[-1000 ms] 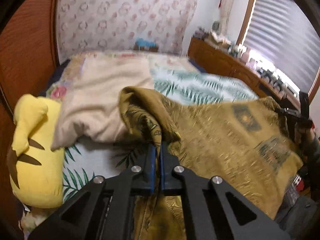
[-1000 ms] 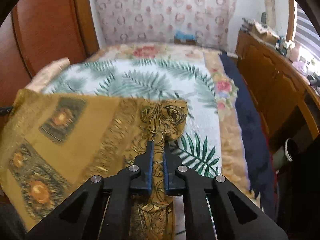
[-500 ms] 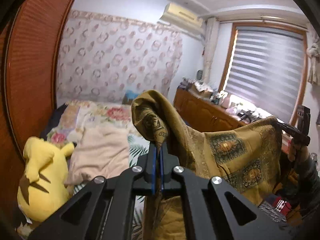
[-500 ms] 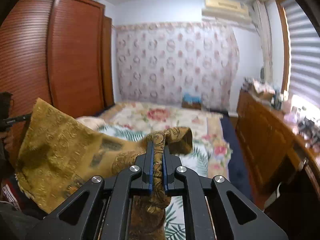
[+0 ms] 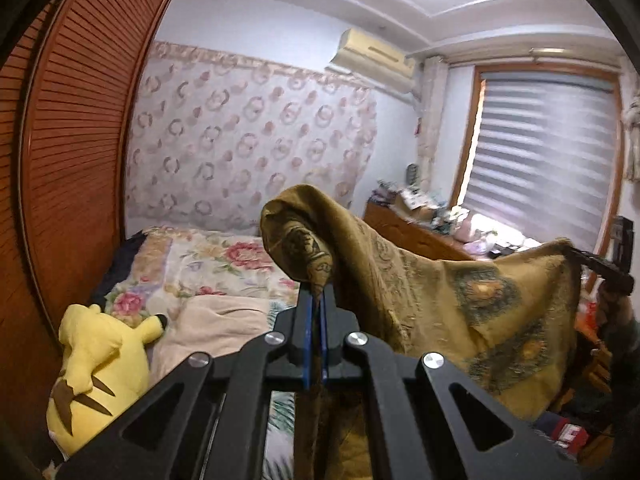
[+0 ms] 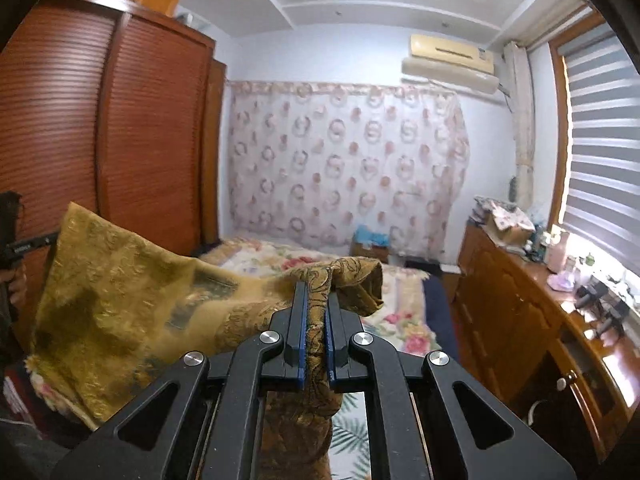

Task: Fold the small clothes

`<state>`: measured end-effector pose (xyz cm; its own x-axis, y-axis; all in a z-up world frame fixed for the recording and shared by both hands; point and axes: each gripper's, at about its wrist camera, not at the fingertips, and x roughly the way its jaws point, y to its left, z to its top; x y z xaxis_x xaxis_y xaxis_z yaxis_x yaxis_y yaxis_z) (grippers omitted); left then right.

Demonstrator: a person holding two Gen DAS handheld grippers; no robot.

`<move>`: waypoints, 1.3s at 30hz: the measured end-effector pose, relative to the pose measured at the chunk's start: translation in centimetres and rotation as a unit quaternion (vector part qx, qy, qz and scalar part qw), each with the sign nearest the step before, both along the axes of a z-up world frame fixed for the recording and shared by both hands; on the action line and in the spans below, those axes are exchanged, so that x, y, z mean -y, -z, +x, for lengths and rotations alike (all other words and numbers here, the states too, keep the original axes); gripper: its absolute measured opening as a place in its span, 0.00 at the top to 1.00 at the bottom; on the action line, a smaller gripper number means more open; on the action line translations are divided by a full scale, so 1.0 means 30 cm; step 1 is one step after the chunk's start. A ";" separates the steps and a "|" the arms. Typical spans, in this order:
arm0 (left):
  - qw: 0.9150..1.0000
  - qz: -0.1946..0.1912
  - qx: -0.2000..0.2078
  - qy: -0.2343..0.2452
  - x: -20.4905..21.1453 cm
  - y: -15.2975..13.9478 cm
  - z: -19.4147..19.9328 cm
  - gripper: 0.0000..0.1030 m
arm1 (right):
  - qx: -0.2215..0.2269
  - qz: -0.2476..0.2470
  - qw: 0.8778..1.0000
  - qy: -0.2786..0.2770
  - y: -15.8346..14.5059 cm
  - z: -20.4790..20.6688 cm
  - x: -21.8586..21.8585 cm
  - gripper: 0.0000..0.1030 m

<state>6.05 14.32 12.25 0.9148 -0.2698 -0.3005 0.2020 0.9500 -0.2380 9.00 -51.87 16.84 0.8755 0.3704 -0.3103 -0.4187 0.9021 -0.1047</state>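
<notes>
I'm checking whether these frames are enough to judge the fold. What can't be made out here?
- Lower edge of the mustard patterned cloth: left wrist view, hidden behind the left gripper; right wrist view, behind the right gripper.
- Bed under the cloth: mostly covered.
- Items on the dresser: too small and blurred.

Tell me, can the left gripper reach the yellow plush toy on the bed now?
Probably not yet. The left gripper is shut on the mustard patterned cloth, held in the air, and the yellow plush toy lies lower, off to its left.
</notes>
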 end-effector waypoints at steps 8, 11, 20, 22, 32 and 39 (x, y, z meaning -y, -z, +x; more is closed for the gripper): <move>0.989 0.060 -0.125 -0.045 -0.003 0.312 0.422 0.96 | -0.113 0.002 0.993 0.046 0.286 0.438 0.006 0.92; 0.983 0.049 -0.173 -0.034 -0.022 0.404 0.466 0.82 | -0.179 -0.016 0.980 0.081 0.461 0.607 -0.013 0.61; 0.972 0.089 -0.218 -0.025 0.039 0.511 0.289 0.78 | -0.200 -0.056 0.977 0.056 0.618 0.567 -0.063 0.46; 0.969 0.091 -0.231 -0.017 0.054 0.544 0.246 0.77 | -0.204 -0.061 0.976 0.039 0.647 0.533 -0.090 0.45; 0.961 0.093 -0.260 0.001 0.072 0.639 0.078 0.77 | -0.203 -0.080 0.976 -0.005 0.769 0.354 -0.169 0.44; 0.955 0.098 -0.279 -0.023 0.043 0.703 0.062 0.76 | -0.220 -0.070 0.973 -0.012 0.793 0.330 -0.158 0.40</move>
<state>7.91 13.04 -8.84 0.6067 -0.1215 -0.7856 0.0520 0.9922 -0.1132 18.91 -47.13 -6.95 0.6378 0.3150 -0.7028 -0.4709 0.8816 -0.0323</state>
